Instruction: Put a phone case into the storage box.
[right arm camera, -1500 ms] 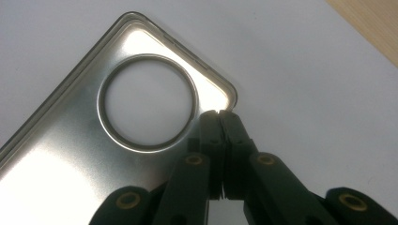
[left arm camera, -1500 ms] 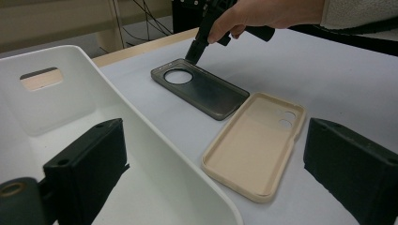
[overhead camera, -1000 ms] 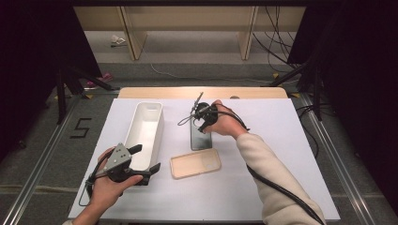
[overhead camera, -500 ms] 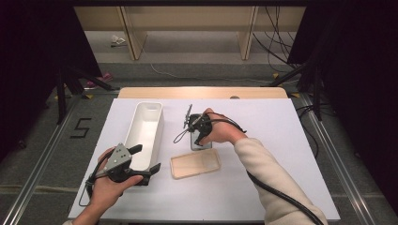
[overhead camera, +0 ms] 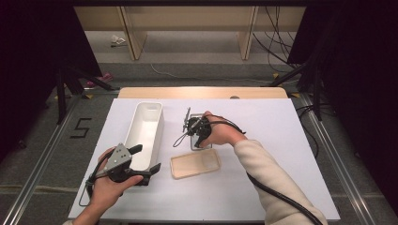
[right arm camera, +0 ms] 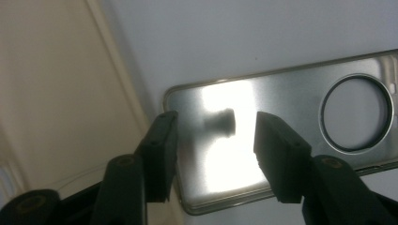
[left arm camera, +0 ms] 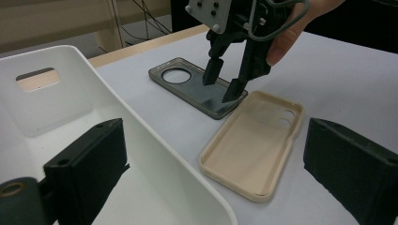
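The dark grey phone case [left arm camera: 197, 87] lies flat on the white table [overhead camera: 281, 140], inner side up, with its round camera hole at the end far from you. Your right gripper [left arm camera: 225, 82] points down at the case's near end. Its jaws have just been closing and stand part open: one tip is over the case's floor, the other at its near corner beside the beige case, and you can't tell whether either touches. From the right gripper view [right arm camera: 213, 140], the jaws straddle the case's shiny floor with a gap between them, pressing on nothing.

The beige phone case [overhead camera: 195, 163] lies just beside the dark case's near end, also open side up. The white bin [overhead camera: 146, 133] stands to the left of the dark case. Your left gripper [overhead camera: 143, 164] rests at the bin's near end, its jaws wide open, one over the bin's inside and one outside.
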A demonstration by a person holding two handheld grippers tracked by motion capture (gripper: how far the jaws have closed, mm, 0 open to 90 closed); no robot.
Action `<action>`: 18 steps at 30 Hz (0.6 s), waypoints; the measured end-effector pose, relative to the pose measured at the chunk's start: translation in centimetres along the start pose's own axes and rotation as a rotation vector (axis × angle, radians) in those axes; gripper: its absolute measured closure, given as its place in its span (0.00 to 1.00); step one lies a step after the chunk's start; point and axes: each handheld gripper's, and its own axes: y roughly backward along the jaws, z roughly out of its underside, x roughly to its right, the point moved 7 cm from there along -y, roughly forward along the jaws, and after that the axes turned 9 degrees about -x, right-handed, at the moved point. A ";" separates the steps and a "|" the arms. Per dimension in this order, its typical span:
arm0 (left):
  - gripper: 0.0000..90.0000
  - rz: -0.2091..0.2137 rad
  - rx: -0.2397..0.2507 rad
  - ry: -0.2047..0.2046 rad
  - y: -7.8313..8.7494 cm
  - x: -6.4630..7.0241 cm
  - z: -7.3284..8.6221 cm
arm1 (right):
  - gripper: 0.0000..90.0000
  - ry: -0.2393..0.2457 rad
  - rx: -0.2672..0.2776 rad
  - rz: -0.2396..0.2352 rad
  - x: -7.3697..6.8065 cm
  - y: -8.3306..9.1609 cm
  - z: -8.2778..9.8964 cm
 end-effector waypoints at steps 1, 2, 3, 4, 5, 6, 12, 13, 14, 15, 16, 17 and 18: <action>0.07 0.000 0.000 0.000 0.0 0.0 0.0 | 0.59 0.001 0.001 -0.003 -0.1 0.0 0.0; 0.07 -0.001 0.000 0.000 0.0 0.0 0.0 | 0.59 0.010 -0.004 -0.004 -0.1 -0.1 0.0; 0.07 -0.001 0.000 0.000 0.0 0.0 0.0 | 0.59 0.013 -0.008 -0.005 -0.2 -0.1 0.0; 0.07 -0.001 0.001 0.000 0.0 0.0 0.0 | 0.59 0.022 -0.010 -0.008 -0.2 -0.2 0.0; 0.07 -0.001 0.001 0.000 0.0 0.0 0.0 | 0.59 0.023 -0.014 -0.007 -0.3 -0.3 0.0; 0.07 -0.001 0.001 0.000 0.0 0.0 0.0 | 0.59 0.029 -0.019 -0.002 -0.4 -0.4 -0.1; 0.07 -0.001 0.001 0.000 0.0 0.0 0.0 | 0.57 0.069 -0.025 0.008 -0.7 -0.7 -0.6; 0.07 -0.001 0.001 0.000 0.0 0.0 0.0 | 0.57 0.069 -0.025 0.008 -0.7 -0.7 -0.6; 0.07 -0.001 0.001 -0.001 0.0 0.0 0.0 | 0.56 0.064 -0.029 0.007 -0.8 -0.6 -0.7; 0.07 -0.001 0.001 -0.001 0.0 0.0 0.0 | 0.56 0.072 -0.035 0.006 -0.8 -0.6 -0.7; 0.07 -0.001 0.002 0.000 0.0 0.0 0.0 | 0.56 0.084 -0.035 0.011 -0.7 -0.6 -0.7; 0.07 -0.002 0.002 0.000 0.0 0.0 0.0 | 0.56 0.085 -0.038 0.014 -0.8 -0.6 -0.8; 0.07 -0.002 0.002 0.000 0.0 0.0 0.0 | 0.56 0.085 -0.038 0.014 -0.8 -0.6 -0.8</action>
